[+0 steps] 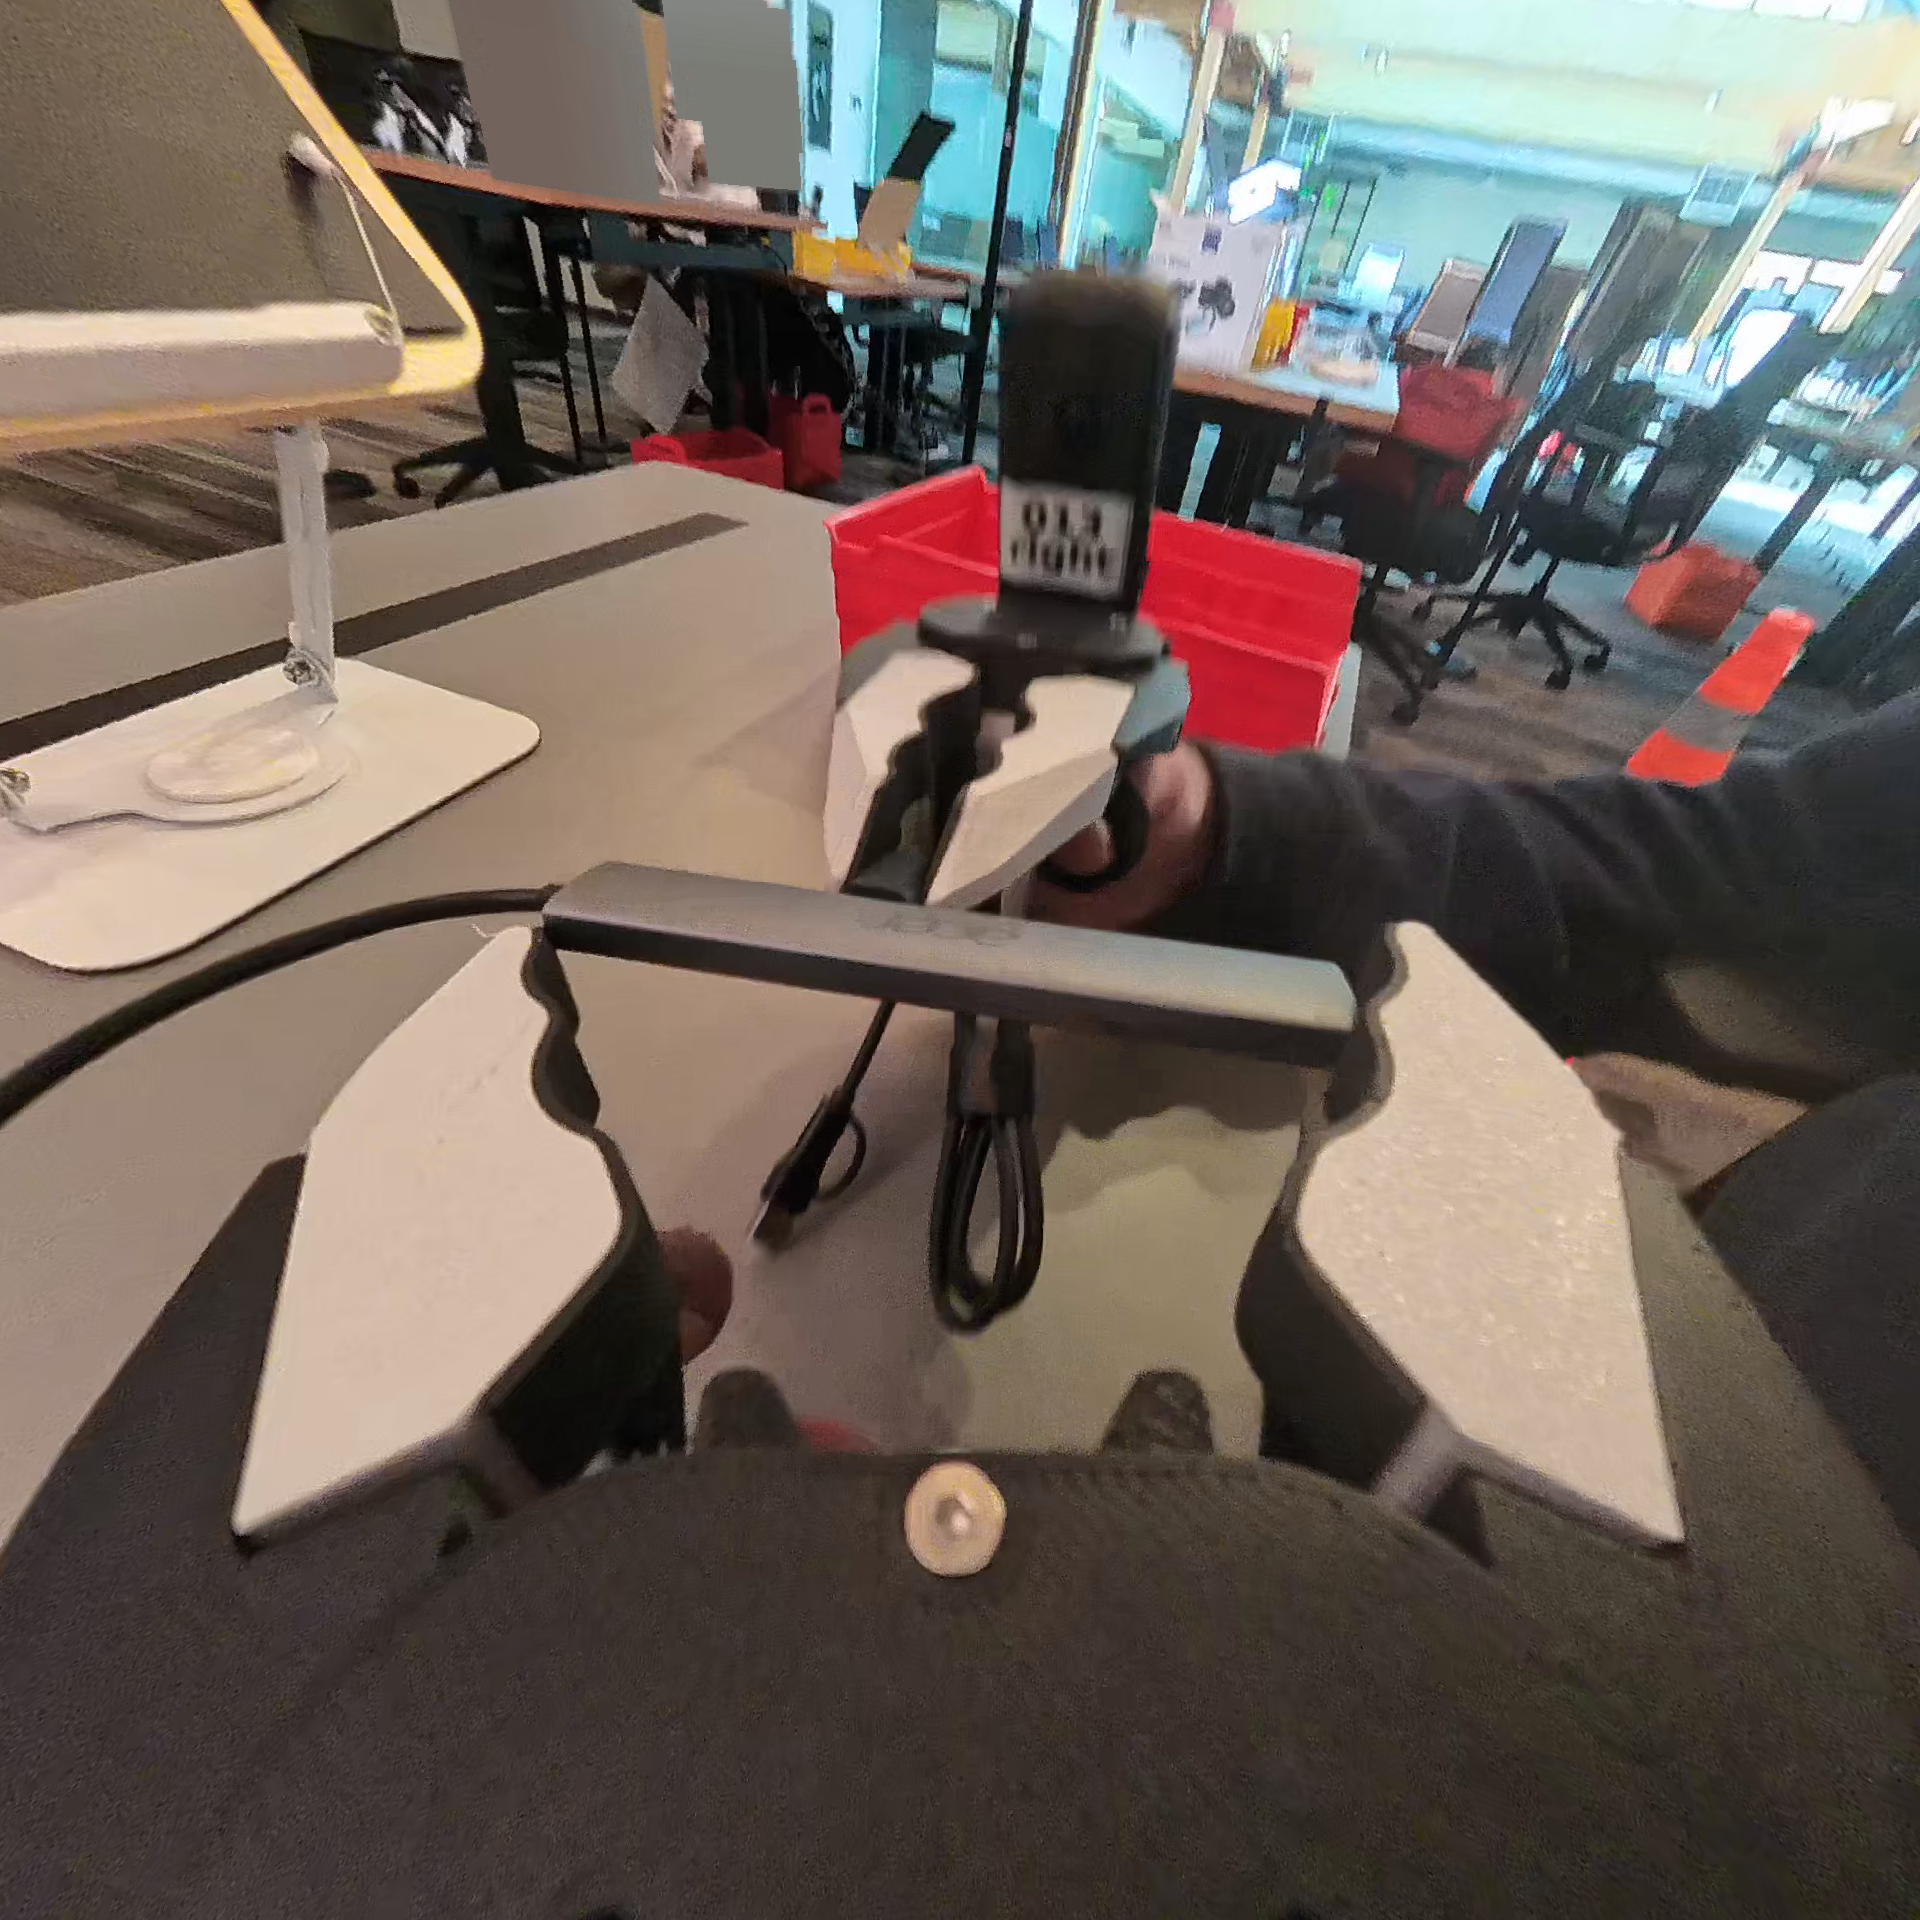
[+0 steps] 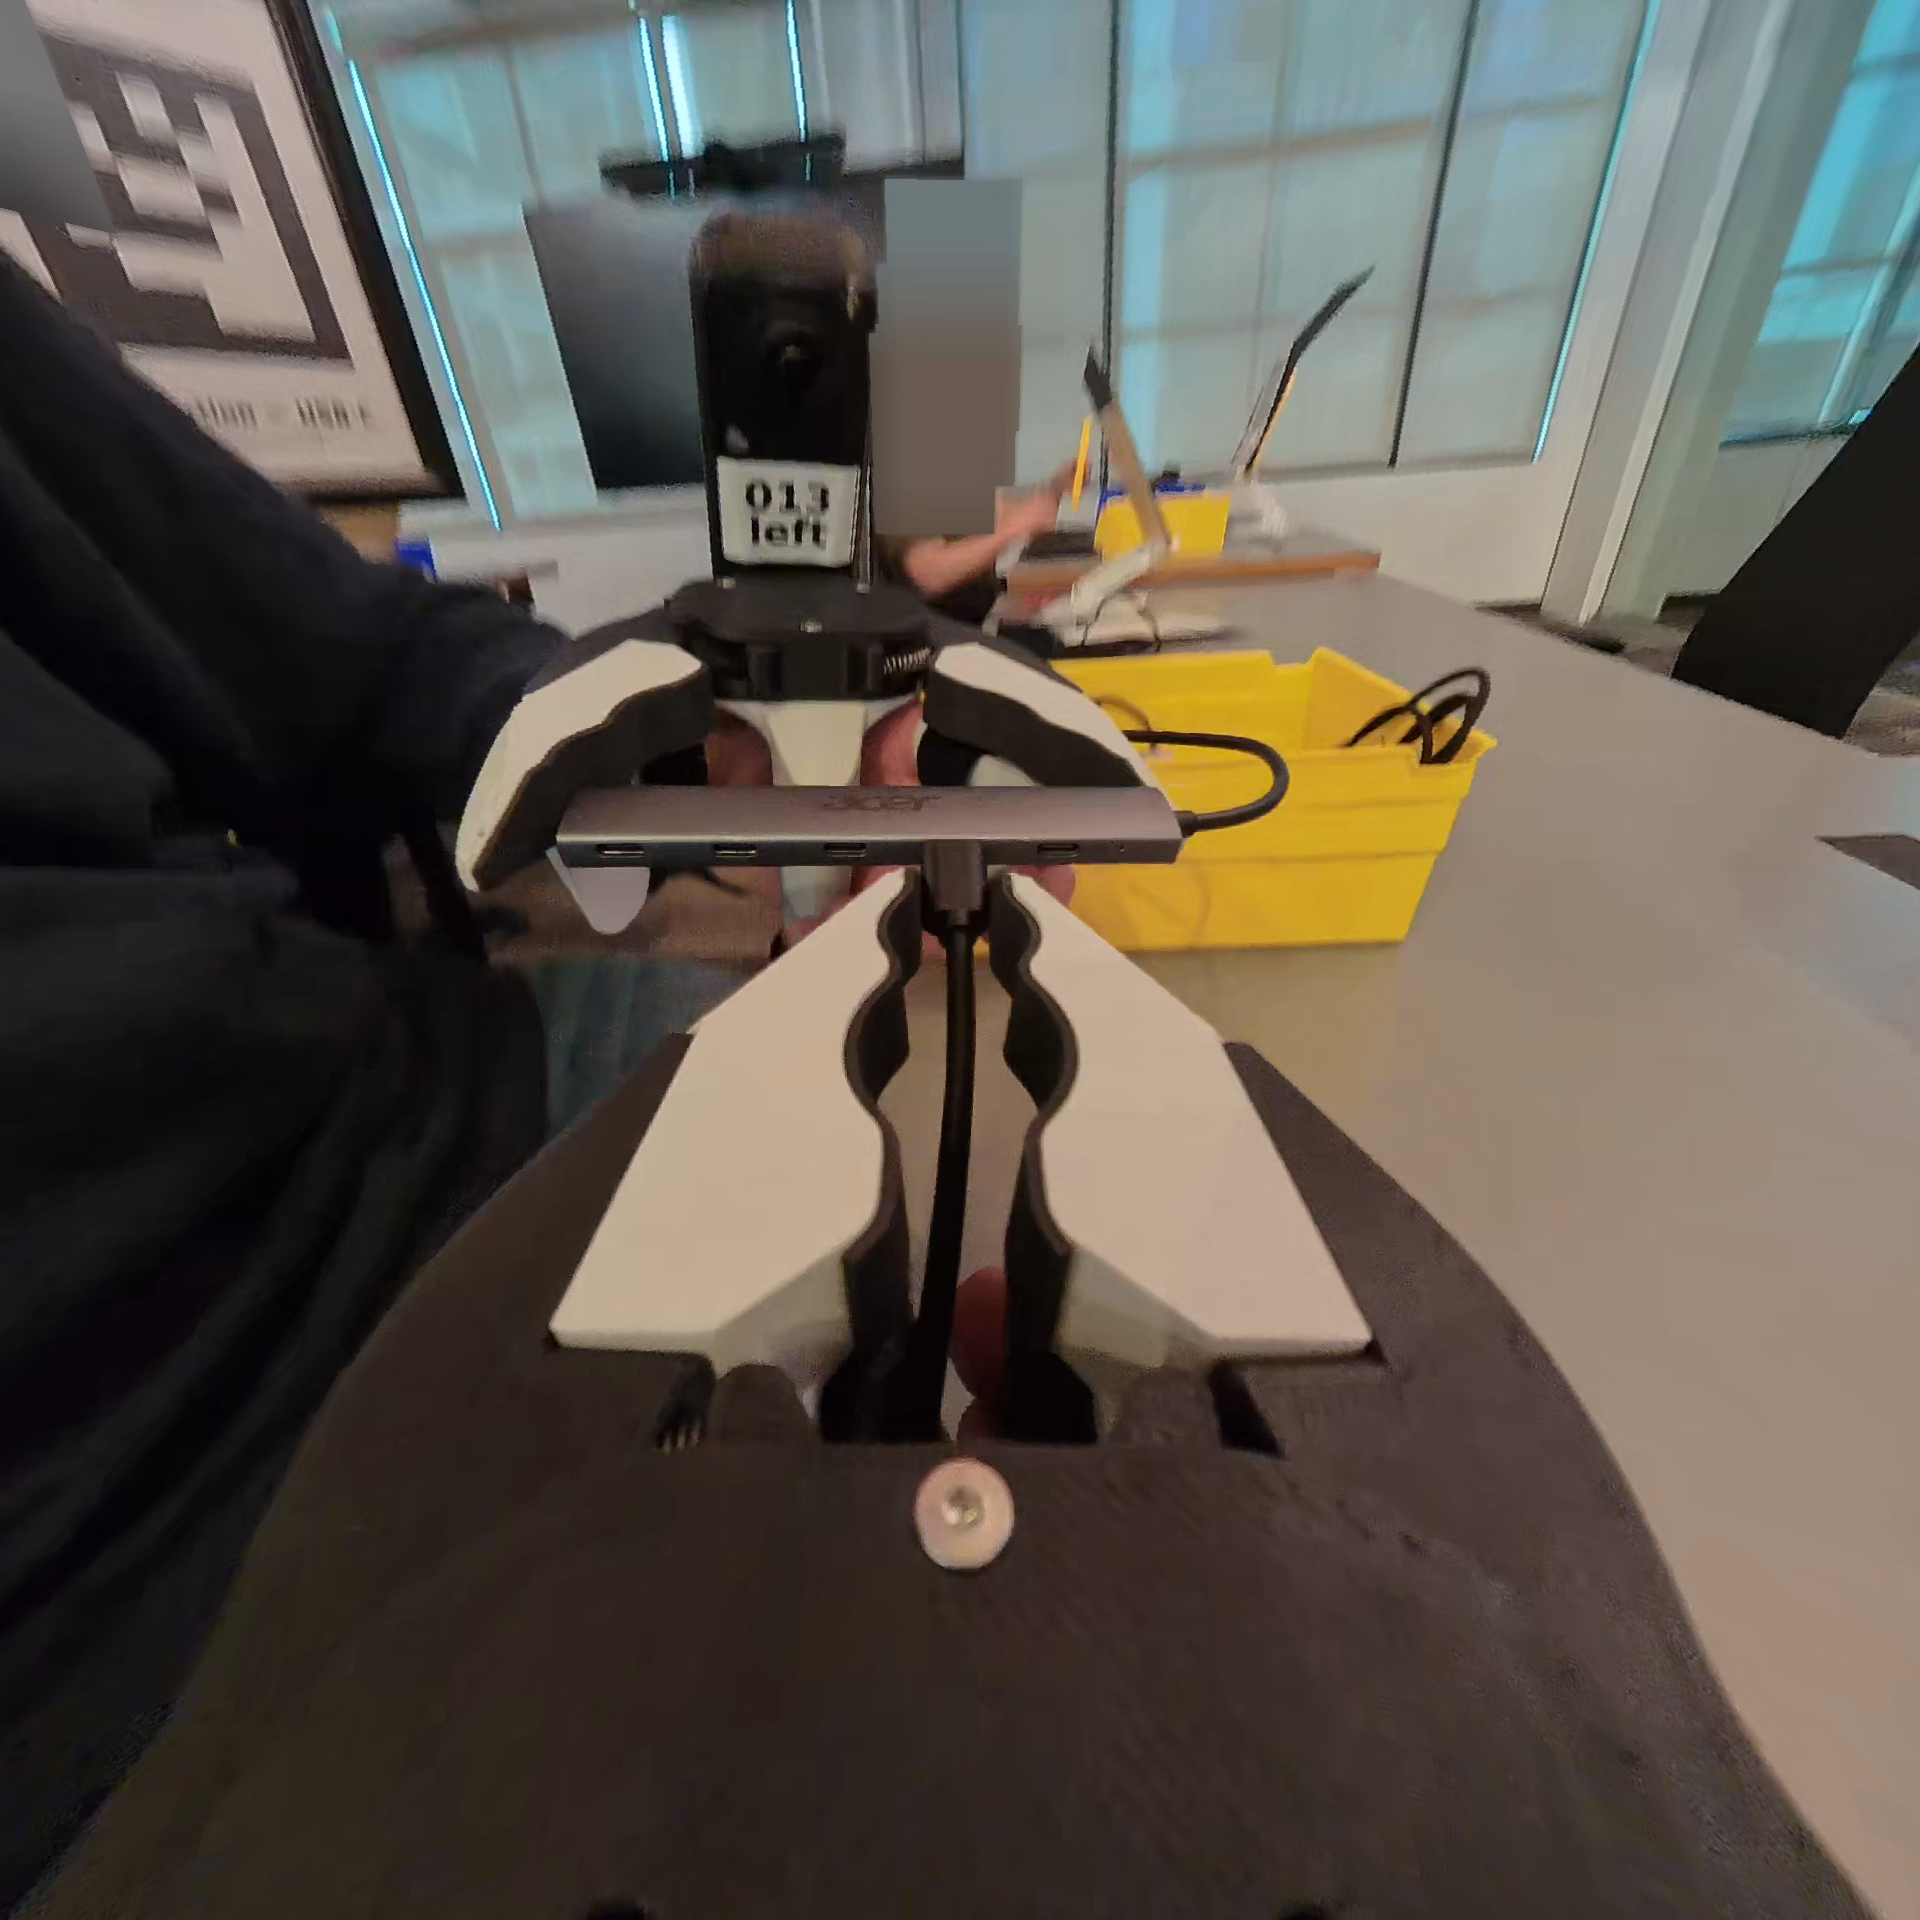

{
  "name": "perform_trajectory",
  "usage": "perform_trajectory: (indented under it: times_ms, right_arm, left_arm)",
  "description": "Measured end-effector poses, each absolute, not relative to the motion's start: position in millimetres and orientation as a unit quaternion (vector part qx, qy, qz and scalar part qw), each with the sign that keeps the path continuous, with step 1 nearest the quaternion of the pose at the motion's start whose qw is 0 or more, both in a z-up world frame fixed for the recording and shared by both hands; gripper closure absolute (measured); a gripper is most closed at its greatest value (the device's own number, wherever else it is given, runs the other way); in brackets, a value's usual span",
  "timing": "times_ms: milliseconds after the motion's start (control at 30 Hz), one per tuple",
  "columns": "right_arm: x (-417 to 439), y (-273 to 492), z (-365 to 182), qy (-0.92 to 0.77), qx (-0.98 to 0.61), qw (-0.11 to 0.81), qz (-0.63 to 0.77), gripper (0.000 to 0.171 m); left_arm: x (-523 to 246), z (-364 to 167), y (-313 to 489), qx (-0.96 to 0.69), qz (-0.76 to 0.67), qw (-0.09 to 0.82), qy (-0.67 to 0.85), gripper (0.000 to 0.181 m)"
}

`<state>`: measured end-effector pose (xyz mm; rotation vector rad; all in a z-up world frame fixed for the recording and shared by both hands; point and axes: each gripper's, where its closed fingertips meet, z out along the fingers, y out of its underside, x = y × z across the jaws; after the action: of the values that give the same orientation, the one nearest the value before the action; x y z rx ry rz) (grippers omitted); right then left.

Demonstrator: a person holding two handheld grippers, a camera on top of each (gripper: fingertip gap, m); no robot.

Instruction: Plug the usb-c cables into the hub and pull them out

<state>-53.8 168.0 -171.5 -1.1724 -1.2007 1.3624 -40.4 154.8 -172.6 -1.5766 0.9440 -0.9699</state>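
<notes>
A white label (image 1: 1067,548) with black print sits on the black camera (image 1: 1086,416) on top of the right hand-held gripper (image 1: 940,883). It is too blurry to read. A like white label (image 2: 790,512) with sharp black print sits on the camera of the left hand-held gripper (image 2: 816,821). The grey hub (image 2: 868,826) has a small brand mark (image 2: 881,802) on its top. A big black and white poster (image 2: 187,208) has one blurry line of print at its foot.

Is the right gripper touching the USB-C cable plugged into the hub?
Touching. In the right wrist view, the right gripper has its fingertips closed on the black USB-C cable at its plug, which sits in the hub.
</notes>
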Motion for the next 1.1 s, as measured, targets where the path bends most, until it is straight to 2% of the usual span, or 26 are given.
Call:
perform_trajectory:
  times_ms: [133, 167, 200, 233, 267, 367, 433, 567, 867, 1100]
  right_arm:
    - [-46.8, 170.5, -180.3, -0.556, -0.509, 0.446, 0.483, 0.161]
    - [-42.7, 181.3, -180.7, -0.551, -0.529, 0.454, 0.459, 0.161]
    - [-35.6, 191.5, -178.3, -0.541, -0.541, 0.462, 0.448, 0.161]
    - [-29.3, 193.2, -175.8, -0.542, -0.538, 0.46, 0.454, 0.161]
    - [-26.1, 190.6, -178.6, -0.557, -0.533, 0.452, 0.448, 0.161]
    - [-24.9, 180.7, -185.1, -0.59, -0.522, 0.438, 0.433, 0.161]
    - [-25.5, 175.6, -185.9, -0.589, -0.515, 0.431, 0.45, 0.161]
    - [-30.3, 166.2, -198.7, -0.608, -0.511, 0.407, 0.451, 0.161]
    - [-45.3, 150.8, -212.3, -0.668, -0.499, 0.378, 0.403, 0.161]
    - [-52.7, 145.3, -223.9, -0.696, -0.496, 0.365, 0.37, 0.161]
  left_arm:
    - [-36.1, -190.5, 152.6, -0.663, -0.372, 0.494, 0.421, 0.047]
    - [-37.8, -193.0, 147.8, -0.657, -0.37, 0.492, 0.436, 0.087]
    - [-41.1, -186.9, 148.6, -0.64, -0.367, 0.524, 0.426, 0.118]
    - [-42.3, -183.5, 148.4, -0.634, -0.373, 0.535, 0.415, 0.134]
    - [-39.6, -183.9, 147.6, -0.638, -0.38, 0.527, 0.414, 0.126]
    - [-35.7, -195.9, 156.2, -0.672, -0.354, 0.495, 0.422, 0.077]
    - [-39.4, -196.9, 158.5, -0.672, -0.34, 0.497, 0.43, 0.06]
    - [-39.8, -206.1, 154.6, -0.668, -0.283, 0.485, 0.488, 0.038]
    - [-45.5, -243.8, 144.2, -0.67, -0.161, 0.376, 0.619, 0.034]
    - [-47.0, -265.7, 141.1, -0.663, -0.105, 0.34, 0.658, 0.034]
